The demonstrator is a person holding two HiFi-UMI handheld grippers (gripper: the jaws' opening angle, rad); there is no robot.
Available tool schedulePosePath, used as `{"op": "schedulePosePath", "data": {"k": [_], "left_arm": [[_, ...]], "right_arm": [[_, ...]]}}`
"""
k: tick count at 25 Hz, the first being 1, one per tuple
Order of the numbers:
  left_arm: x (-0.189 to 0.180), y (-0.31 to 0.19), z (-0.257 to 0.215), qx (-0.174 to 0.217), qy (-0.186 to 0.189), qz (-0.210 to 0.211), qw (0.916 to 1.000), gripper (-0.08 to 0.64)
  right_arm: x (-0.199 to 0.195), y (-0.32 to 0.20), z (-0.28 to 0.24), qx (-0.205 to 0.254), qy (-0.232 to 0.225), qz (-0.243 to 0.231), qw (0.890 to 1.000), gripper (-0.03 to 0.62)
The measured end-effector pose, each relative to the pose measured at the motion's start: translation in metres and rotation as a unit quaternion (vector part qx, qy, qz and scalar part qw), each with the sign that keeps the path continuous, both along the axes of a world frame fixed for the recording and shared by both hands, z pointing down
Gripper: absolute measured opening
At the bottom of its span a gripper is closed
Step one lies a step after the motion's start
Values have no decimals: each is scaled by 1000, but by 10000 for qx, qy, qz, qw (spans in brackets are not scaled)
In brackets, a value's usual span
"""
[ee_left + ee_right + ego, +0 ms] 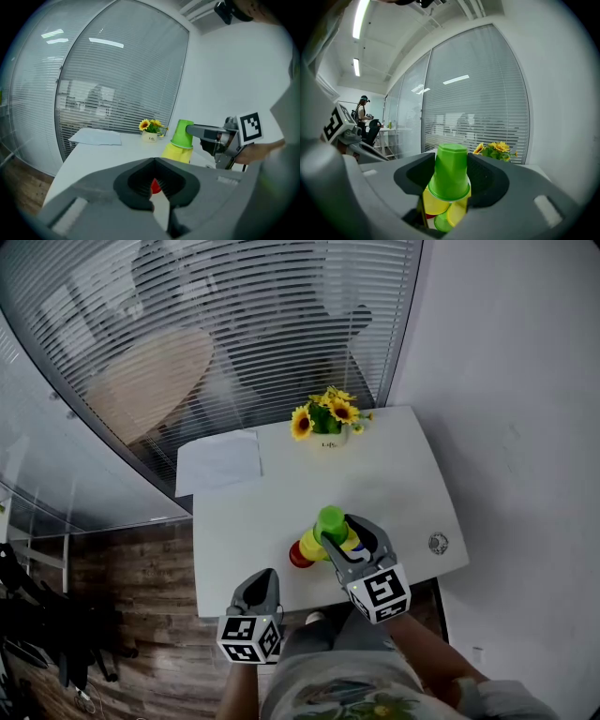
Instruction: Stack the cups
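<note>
A green cup (330,520) stands upside down on a yellow cup (312,546), with a red cup (299,558) low on the left of the cluster. My right gripper (338,527) is shut on the green cup (451,171), whose sides its pads touch; yellow cups (436,204) and another green cup (440,225) lie below. In the left gripper view the green cup (183,133) sits atop a yellow one (176,153). My left gripper (262,577) hangs shut and empty at the table's near edge; through its jaws (155,164) a bit of red cup (155,186) shows.
On the white table (403,484) a pot of sunflowers (326,420) stands at the far edge, and a sheet of paper (220,460) lies at the far left corner. A glass wall with blinds runs behind; a white wall is on the right.
</note>
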State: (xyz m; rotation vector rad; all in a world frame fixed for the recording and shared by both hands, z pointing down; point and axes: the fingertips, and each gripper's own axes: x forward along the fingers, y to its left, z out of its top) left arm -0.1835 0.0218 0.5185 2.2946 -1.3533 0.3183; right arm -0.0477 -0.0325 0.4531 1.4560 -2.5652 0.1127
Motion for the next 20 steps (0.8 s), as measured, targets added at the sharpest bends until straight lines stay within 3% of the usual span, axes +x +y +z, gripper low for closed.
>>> {"op": "schedulePosePath", "data": {"k": [20], "left_arm": [[13, 5, 2, -18, -22, 47, 10000, 6]], "right_arm": [[11, 17, 16, -290, 12, -30, 9996, 225]]}}
